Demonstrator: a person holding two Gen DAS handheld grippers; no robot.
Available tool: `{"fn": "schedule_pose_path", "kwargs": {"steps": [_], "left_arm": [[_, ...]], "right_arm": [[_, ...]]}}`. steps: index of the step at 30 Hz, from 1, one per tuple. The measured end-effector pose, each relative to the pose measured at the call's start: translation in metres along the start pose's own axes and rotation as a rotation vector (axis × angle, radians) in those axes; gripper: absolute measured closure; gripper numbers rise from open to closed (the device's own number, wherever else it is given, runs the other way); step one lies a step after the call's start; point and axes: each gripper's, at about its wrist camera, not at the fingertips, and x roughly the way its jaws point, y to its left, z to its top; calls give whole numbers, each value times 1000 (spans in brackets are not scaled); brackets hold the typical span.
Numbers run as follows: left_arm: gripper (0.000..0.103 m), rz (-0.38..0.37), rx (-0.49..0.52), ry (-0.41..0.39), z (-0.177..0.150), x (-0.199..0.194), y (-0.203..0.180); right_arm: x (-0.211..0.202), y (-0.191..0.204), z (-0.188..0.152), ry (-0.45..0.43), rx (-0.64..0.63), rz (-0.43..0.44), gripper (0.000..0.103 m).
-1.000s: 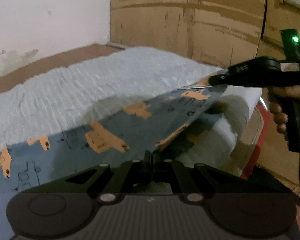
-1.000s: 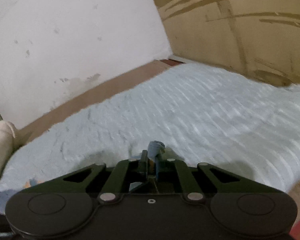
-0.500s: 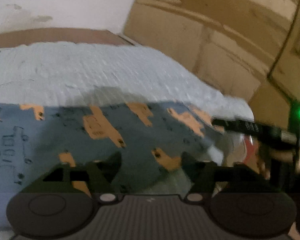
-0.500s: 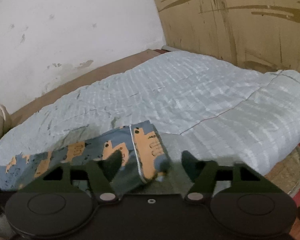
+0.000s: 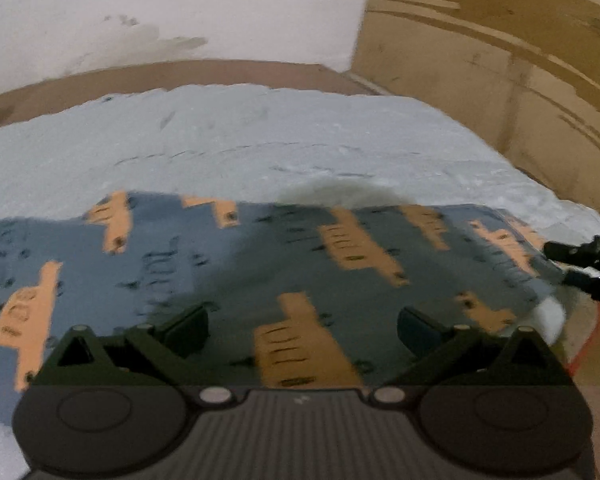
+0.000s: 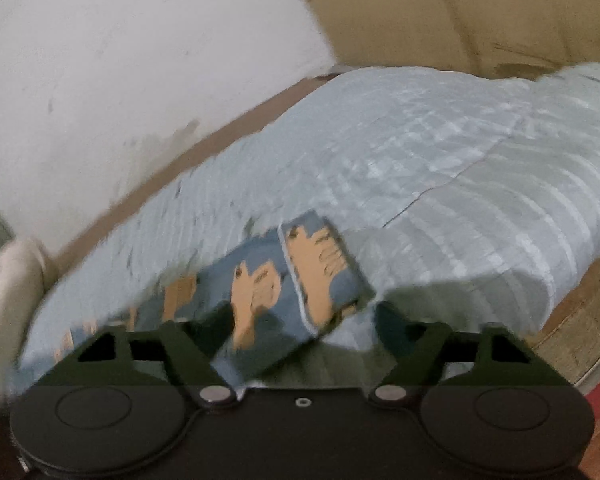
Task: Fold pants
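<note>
1. Left wrist view has the pants [image 5: 308, 280] spread flat across the middle of the frame on the bed's pale blue quilt [image 5: 260, 136]. Only this view catches the right gripper [image 5: 580, 264] poking in at the right edge, next to the pants' end.
2. Right wrist view only gets one end of the pants [image 6: 300, 280], centre frame, with a hemmed edge flopped over. It alone shows a cream rounded thing [image 6: 8, 292] at the left edge, too blurry to name.
3. Left gripper [image 5: 302, 322]: fingers spread wide, they've just been opening, and the pants lie under the gap with neither pad pressing on them.
4. Right gripper [image 6: 300, 330]: fingers apart, they opened and then closed in a bit. The folded end sits between them, not clamped as far as I can see.
5. Pants are soft blue cloth with orange digger-ish prints and dark scribbles. The quilt is ribbed and puffy.
6. Count: one pair of pants, one quilt, two grippers. White wall [image 5: 180, 8] upper left, brown panelling [image 5: 500, 60] upper right.
</note>
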Motion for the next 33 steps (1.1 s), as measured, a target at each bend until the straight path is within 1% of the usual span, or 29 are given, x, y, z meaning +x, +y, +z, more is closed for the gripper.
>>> {"fn": "schedule_pose_path", "kwargs": {"steps": [1,3,5,6,8,11,13,15,17,18,20,22,23,25,26,27,28,29,32,33], "left_arm": [[0,5,-17,2,-1,0,4],[0,9,-39,3,-4,-1,13],[0,18,-49,-7,-5,-5,19],[0,25,-55,-12,-4,-7,22],[0,41,-73,-27,-2,-13,27],[0,69,-98,-59,1,-27,41],[0,101,-121,-80,2,-35,56],[0,144,-151,-103,3,-45,75],[0,194,-196,-129,5,-58,98],[0,215,-219,-144,7,-65,110],[0,265,-264,-184,11,-82,136],[0,316,-295,-216,15,-100,161],[0,339,-306,-231,16,-109,175],[0,370,-319,-249,17,-126,202],[0,370,-320,-248,15,-132,214],[0,367,-320,-244,12,-138,224],[0,365,-322,-237,7,-142,235],[0,359,-323,-229,0,-145,243],[0,307,-328,-200,-22,-142,264],[0,292,-326,-194,-24,-138,268]], "right_arm": [[-1,-3,2,-18,33,4,62],[0,-7,3,-29,88,-12,79],[3,-6,3,-12,98,0,87],[3,-4,3,-13,82,-10,91],[-2,0,6,-45,30,-35,93],[-11,3,18,-96,16,-41,94],[-8,3,22,-86,6,-53,94],[1,2,18,-46,-16,-69,93],[6,4,11,-14,-70,-90,87],[4,5,9,-17,-90,-101,82],[-3,9,7,-33,-103,-122,68],[-11,18,6,-63,-139,-180,36],[-15,25,5,-82,-173,-201,32],[-22,47,2,-126,-252,-229,18],[-23,56,1,-140,-279,-224,14],[-24,69,-3,-154,-302,-208,5],[-23,80,-6,-160,-318,-182,1],[-21,93,-11,-159,-336,-146,1],[-6,135,-29,-108,-374,-24,1],[1,149,-37,-87,-383,22,1]]}}
